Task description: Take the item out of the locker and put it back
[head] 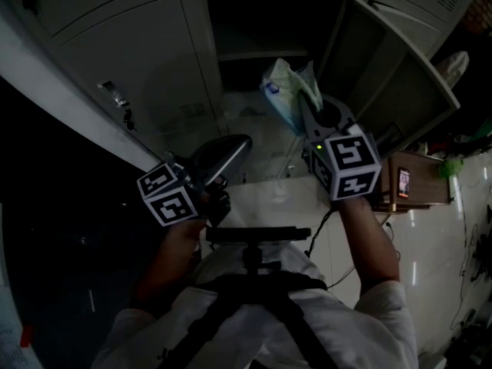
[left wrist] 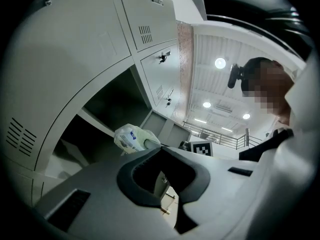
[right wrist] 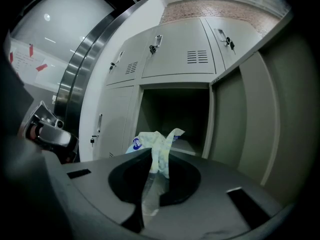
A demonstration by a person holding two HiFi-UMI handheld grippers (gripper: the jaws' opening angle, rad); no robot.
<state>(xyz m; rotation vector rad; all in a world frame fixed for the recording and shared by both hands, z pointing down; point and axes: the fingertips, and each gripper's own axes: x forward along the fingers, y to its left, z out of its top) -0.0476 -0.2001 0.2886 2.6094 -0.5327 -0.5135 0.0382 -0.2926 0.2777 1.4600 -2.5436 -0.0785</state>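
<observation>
Wooden box (head: 419,177) nr tiled floor (head: 430,244); ceiling lamp (left wrist: 220,63) lit.

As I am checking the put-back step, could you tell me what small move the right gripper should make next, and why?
Probably ease the right gripper forward into the open compartment: its jaws are shut on the plastic packet, which is in front of the opening, not yet inside, and the door stands wide open.
</observation>
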